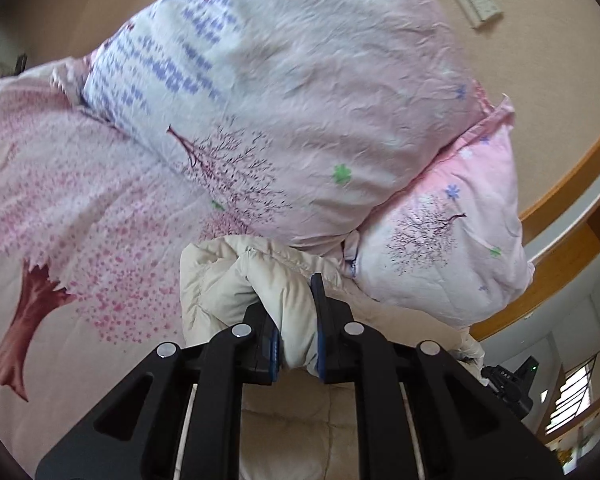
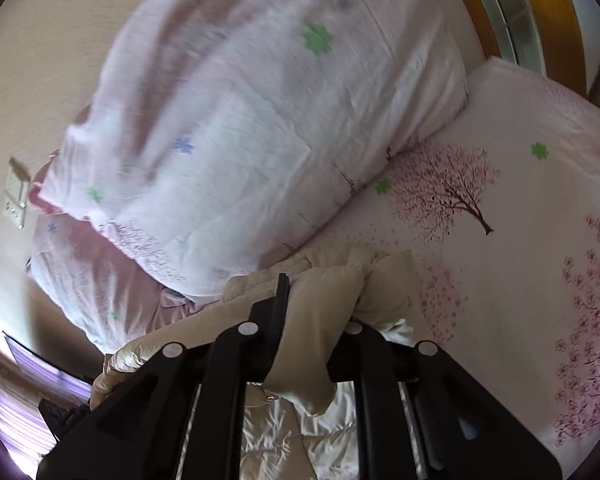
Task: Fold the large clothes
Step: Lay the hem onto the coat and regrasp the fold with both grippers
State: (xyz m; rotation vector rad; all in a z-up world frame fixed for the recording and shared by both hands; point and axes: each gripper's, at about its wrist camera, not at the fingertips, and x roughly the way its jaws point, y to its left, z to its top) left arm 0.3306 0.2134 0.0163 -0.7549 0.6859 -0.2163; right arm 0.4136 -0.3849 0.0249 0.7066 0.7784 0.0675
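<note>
Cream puffer jacket [image 1: 284, 280] sits bunched in both tongs, raised over the bed. Left tongs [image 1: 296, 316] are nearly closed, blue pads squeezing a fat roll of quilted fabric between them. Right tongs [image 2: 316, 320] look clamped on another thick fold, though the cloth hides one finger. Below the right grip, the shiny lining [image 2: 284, 432] hangs crumpled. Just beyond lie the cherry-tree bedsheet [image 1: 60, 200] and a stacked floral duvet [image 1: 300, 80] over a pillow [image 1: 452, 248]. My read: carry both grips level, keep the edge taut between them, and lay it flat on open sheet, clear of that duvet pile.
</note>
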